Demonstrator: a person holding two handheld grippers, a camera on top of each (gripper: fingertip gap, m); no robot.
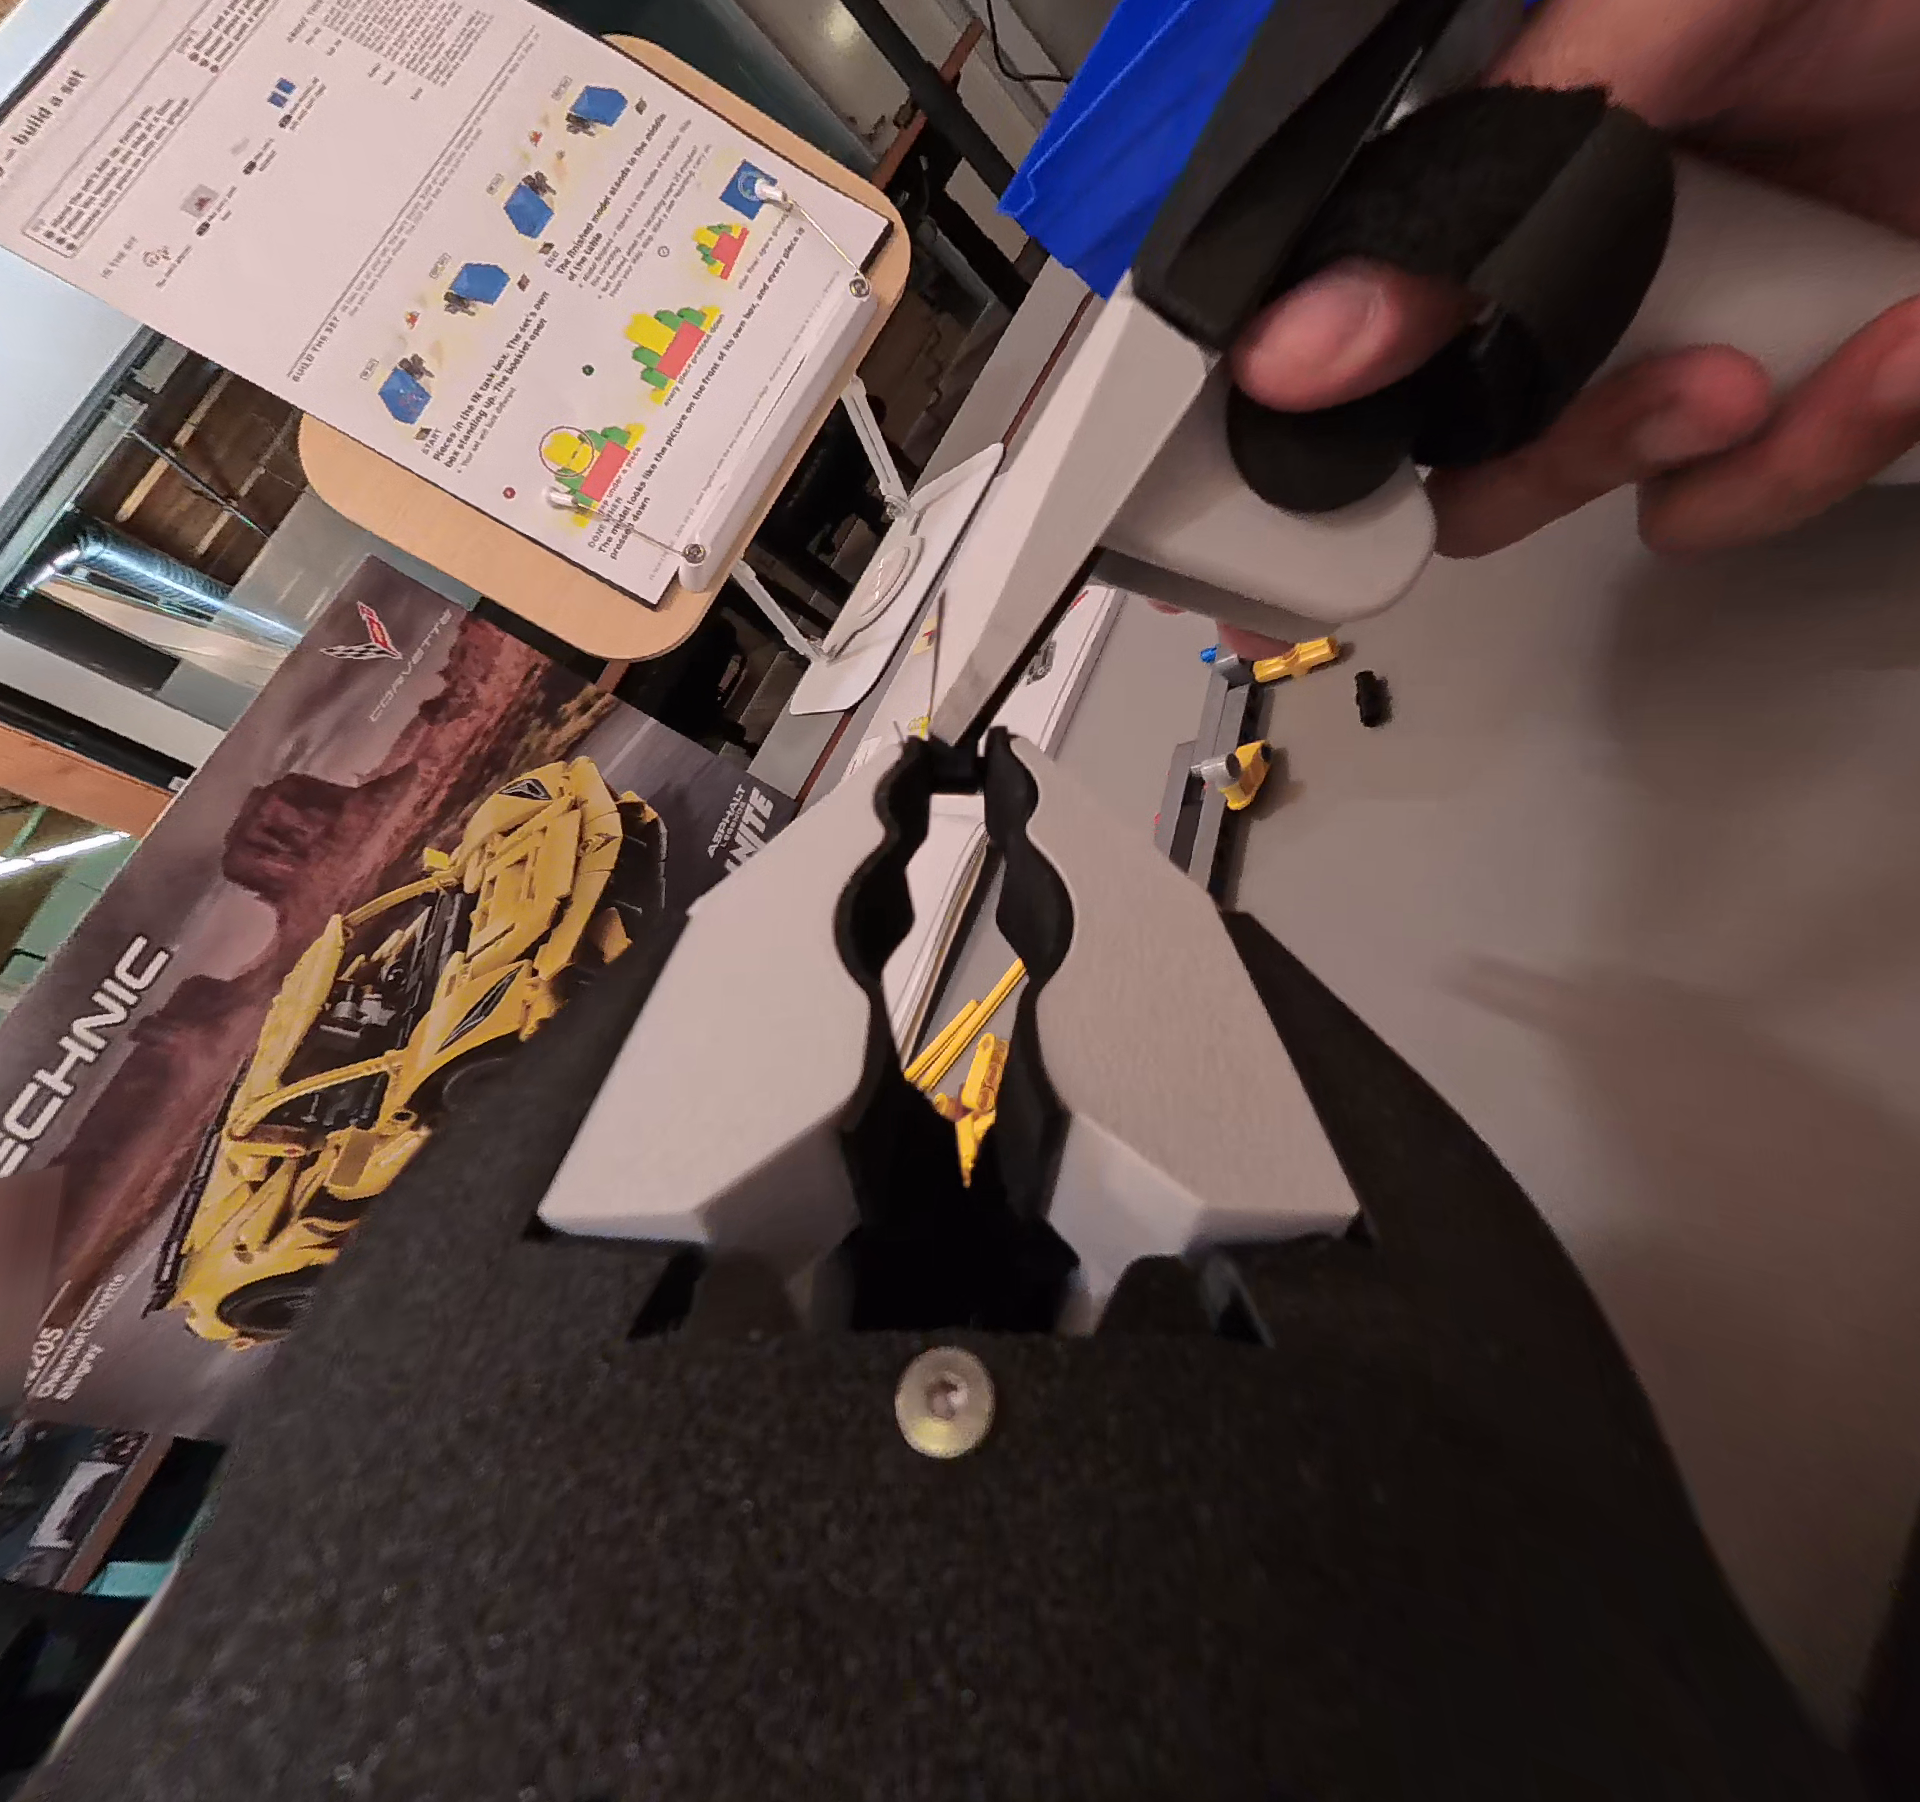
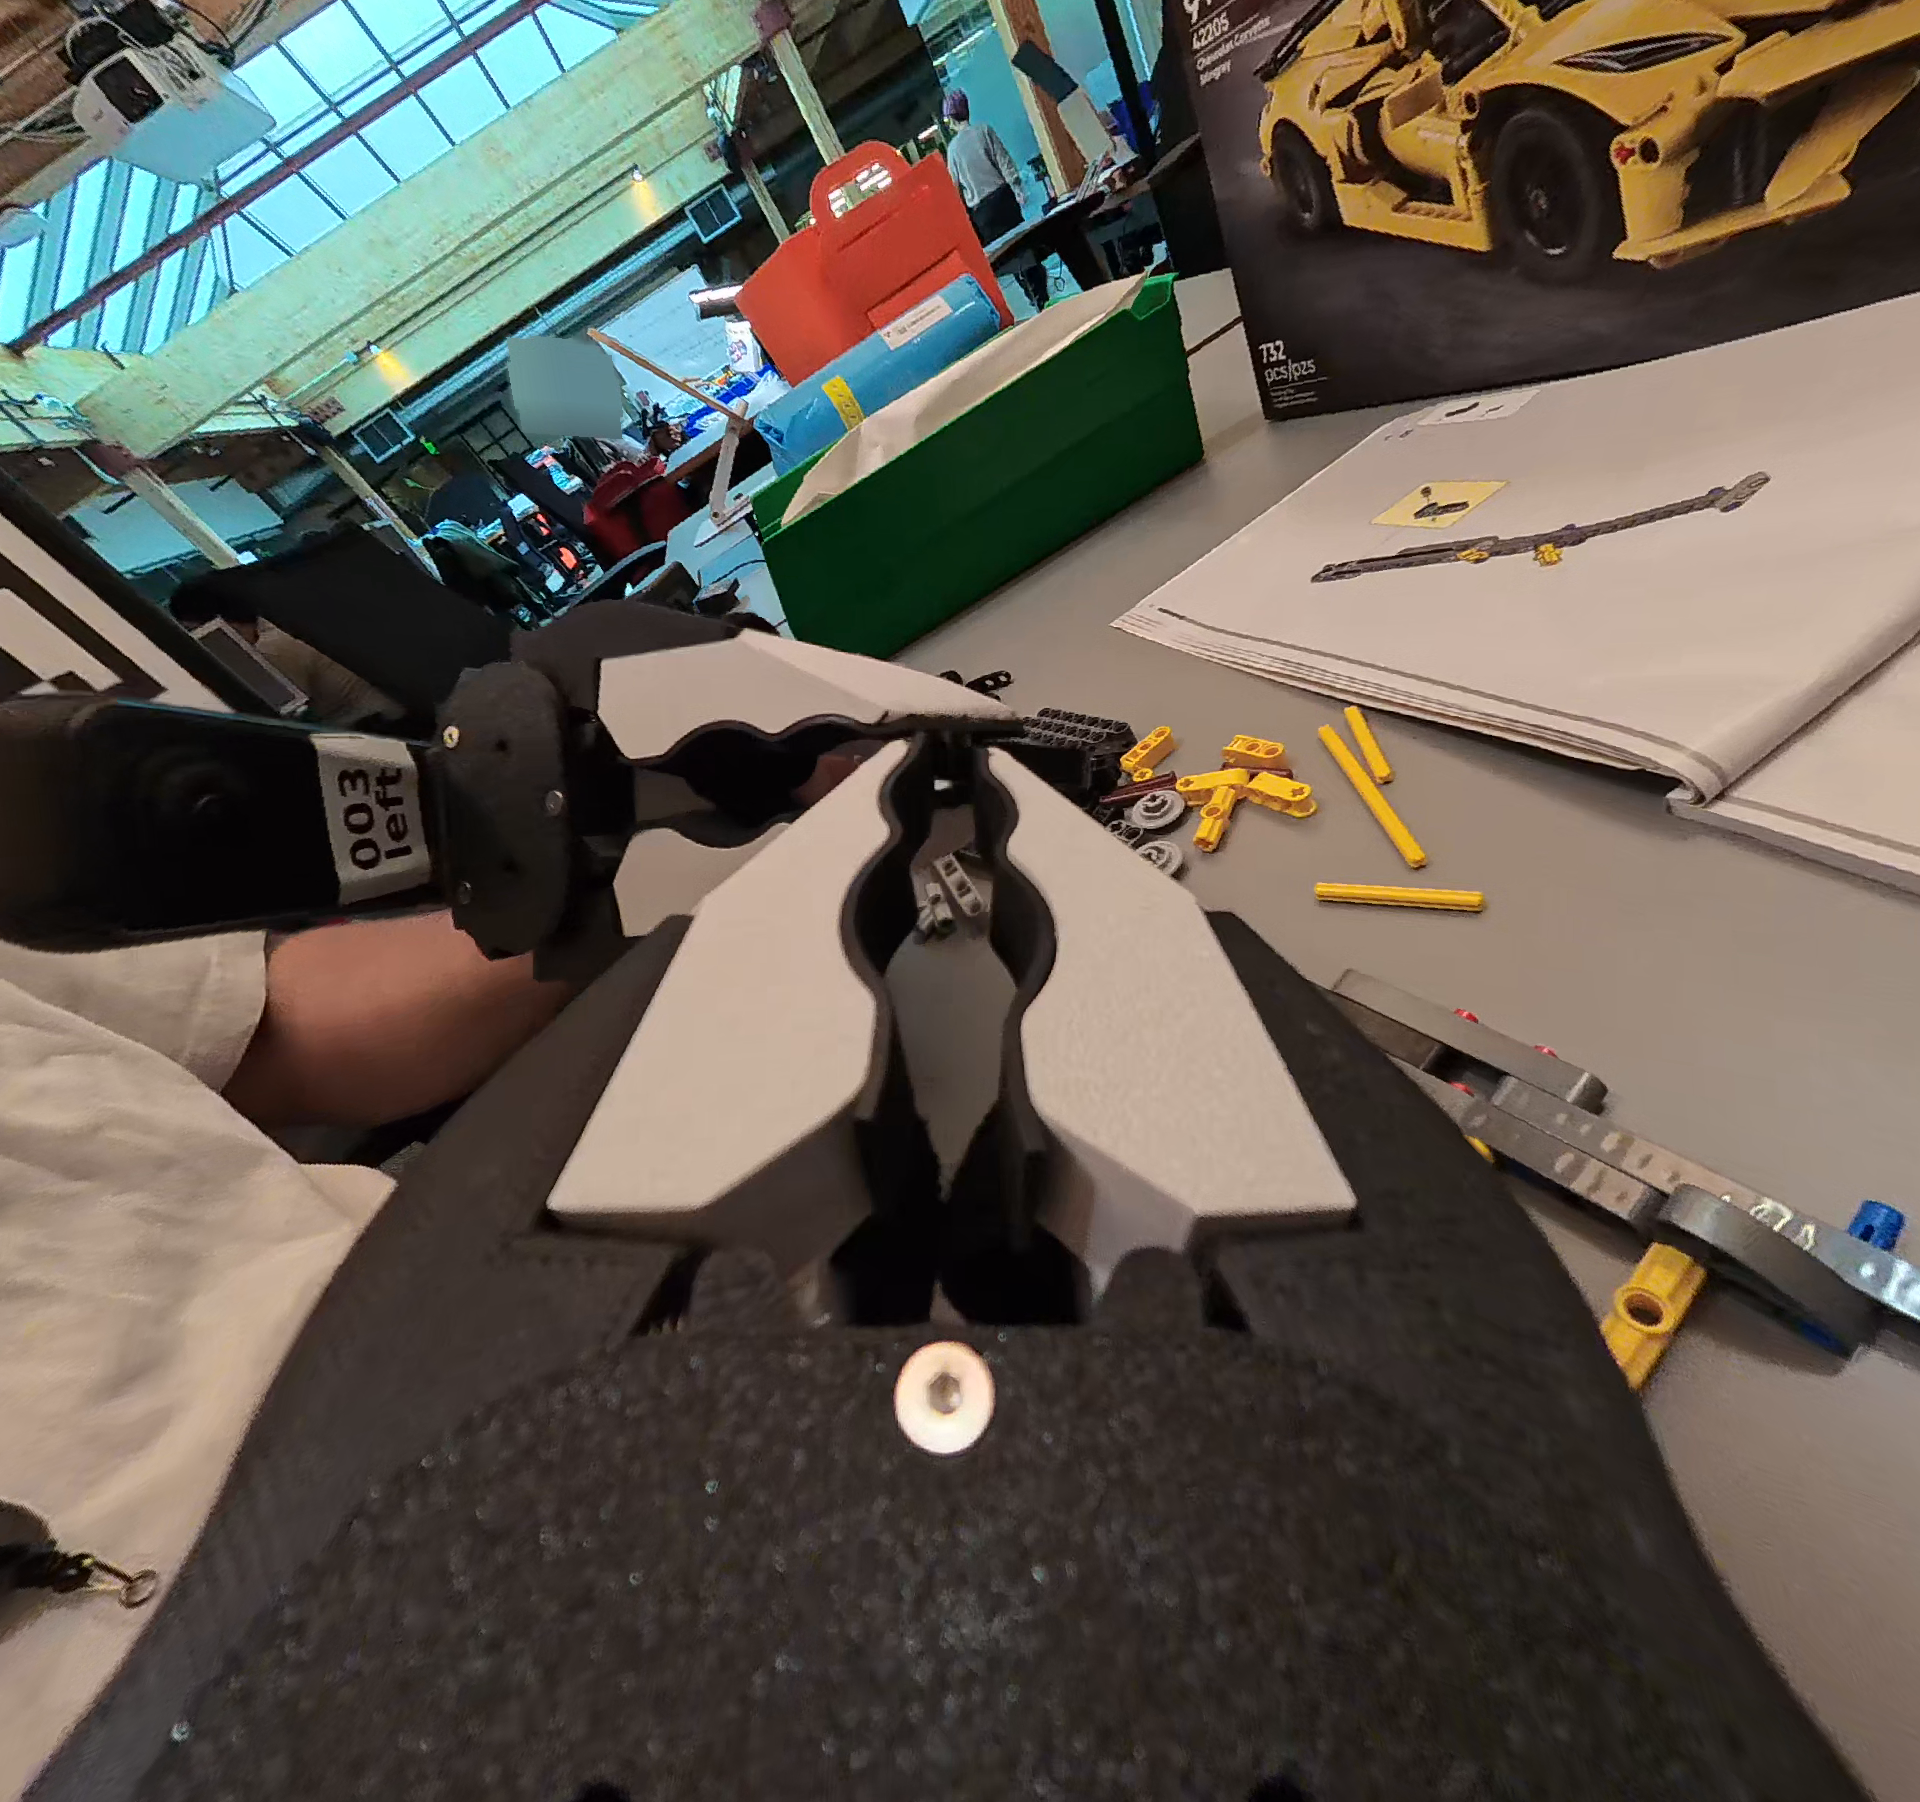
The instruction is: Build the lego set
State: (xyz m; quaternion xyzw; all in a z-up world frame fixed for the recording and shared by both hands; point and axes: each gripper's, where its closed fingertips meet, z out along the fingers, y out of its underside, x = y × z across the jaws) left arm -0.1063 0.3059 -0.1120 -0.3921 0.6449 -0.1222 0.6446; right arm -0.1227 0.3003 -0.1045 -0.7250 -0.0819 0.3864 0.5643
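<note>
Two grippers: left gripper (image 2: 951, 718), right gripper (image 2: 948, 760). One set box (image 2: 1558, 142). One open instruction booklet (image 2: 1558, 609). One green bin (image 2: 987, 495). Three loose yellow axles (image 2: 1397, 897)

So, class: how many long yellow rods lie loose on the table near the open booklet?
3: two angled beside the booklet, one flat below them. Others may be hidden.
</note>
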